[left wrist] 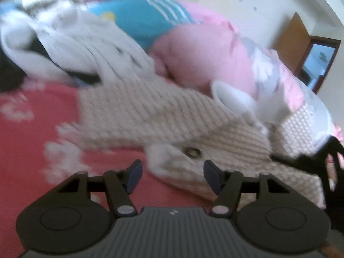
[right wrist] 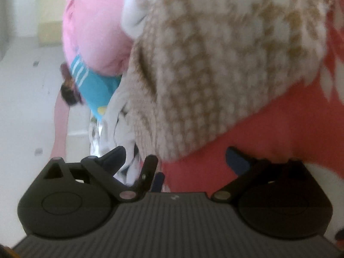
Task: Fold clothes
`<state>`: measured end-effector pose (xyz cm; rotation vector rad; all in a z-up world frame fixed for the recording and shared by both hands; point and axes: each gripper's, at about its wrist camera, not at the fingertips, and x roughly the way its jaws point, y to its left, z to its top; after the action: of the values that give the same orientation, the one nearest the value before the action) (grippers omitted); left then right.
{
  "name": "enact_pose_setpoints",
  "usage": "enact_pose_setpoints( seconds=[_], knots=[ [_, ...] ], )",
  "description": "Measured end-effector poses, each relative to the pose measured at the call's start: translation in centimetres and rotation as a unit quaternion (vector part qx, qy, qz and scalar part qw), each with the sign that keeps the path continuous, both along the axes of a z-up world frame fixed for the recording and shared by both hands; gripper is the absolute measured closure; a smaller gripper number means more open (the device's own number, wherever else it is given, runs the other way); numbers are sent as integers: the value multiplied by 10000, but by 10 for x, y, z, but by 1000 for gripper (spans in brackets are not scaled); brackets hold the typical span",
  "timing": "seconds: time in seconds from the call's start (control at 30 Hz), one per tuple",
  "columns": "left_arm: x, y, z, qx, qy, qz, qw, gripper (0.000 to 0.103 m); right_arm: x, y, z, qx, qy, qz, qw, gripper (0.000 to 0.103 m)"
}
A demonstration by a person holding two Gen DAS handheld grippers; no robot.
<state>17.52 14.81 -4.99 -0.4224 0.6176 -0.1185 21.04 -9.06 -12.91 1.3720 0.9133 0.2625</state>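
I judge the folding barely begun. The knit point(left wrist: 172, 118), beige and waffle-textured, lies spread on the red cover point(left wrist: 43, 111) right in front of me, and I see no clean fold in it; its near corner, with what looks like a button point(left wrist: 193, 152), is rumpled, and a white cuff or collar point(left wrist: 230, 95) sticks up at its far edge. My left gripper point(left wrist: 172, 176) hovers just short of that near corner with its jaws partly apart, and nothing is pinched between the pads as far as the blur lets me tell. My right gripper point(right wrist: 193, 167) is rolled onto its side close against the same knit point(right wrist: 225, 64), jaws spread wide, only red cover point(right wrist: 268, 133) showing between them, so it holds nothing either. Beyond the knit a heap waits unfolded: a white garment point(left wrist: 90, 45), a blue top point(left wrist: 139, 19) with white stripes, and pink clothes point(left wrist: 204, 53), all bunched together and overlapping. From the right view the same pile shows past the knit, pink point(right wrist: 94, 32) above blue point(right wrist: 96, 90). No finished stack appears in either view, though much of the bed is out of sight. What I think is left: take hold of the knit at two edges, flatten it, fold it, then work through the whole heap behind. Both pictures are smeared, so finer detail of the fabric edges I cannot make out.
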Motion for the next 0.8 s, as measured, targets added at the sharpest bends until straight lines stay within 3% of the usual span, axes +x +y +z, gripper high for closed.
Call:
enact_pose_setpoints(
  seconds=[0.17,0.33,0.4,0.47,0.53,0.57,0.6,0.63,0.8],
  knots=[
    [13,-9,-5,-154,231,26,9996,53,23,-3,-7,396,386,-567,9969,1],
    [20,-8,-12,-172,239,176,9994,84,36,-5,-10,732,496,-738,9934,1],
    [21,-10,-13,-106,201,170,9996,90,36,-5,-10,781,468,-748,9930,5],
    [18,-14,-12,-6,121,143,9998,93,37,-5,-11,778,509,-719,9931,20],
    [14,-17,-11,105,75,88,9999,95,37,-7,-17,858,542,-692,9924,62],
    [11,-19,-10,143,65,54,9999,96,38,-9,-22,927,556,-679,9918,69],
    [8,-20,-9,178,56,18,9998,96,38,-10,-26,985,550,-660,9914,85],
    [5,-21,-7,193,54,-29,9998,96,35,-12,-26,988,452,-610,9922,93],
    [-25,-29,3,182,17,-419,9990,96,20,-24,-16,909,-87,-270,9955,96]
  ],
)
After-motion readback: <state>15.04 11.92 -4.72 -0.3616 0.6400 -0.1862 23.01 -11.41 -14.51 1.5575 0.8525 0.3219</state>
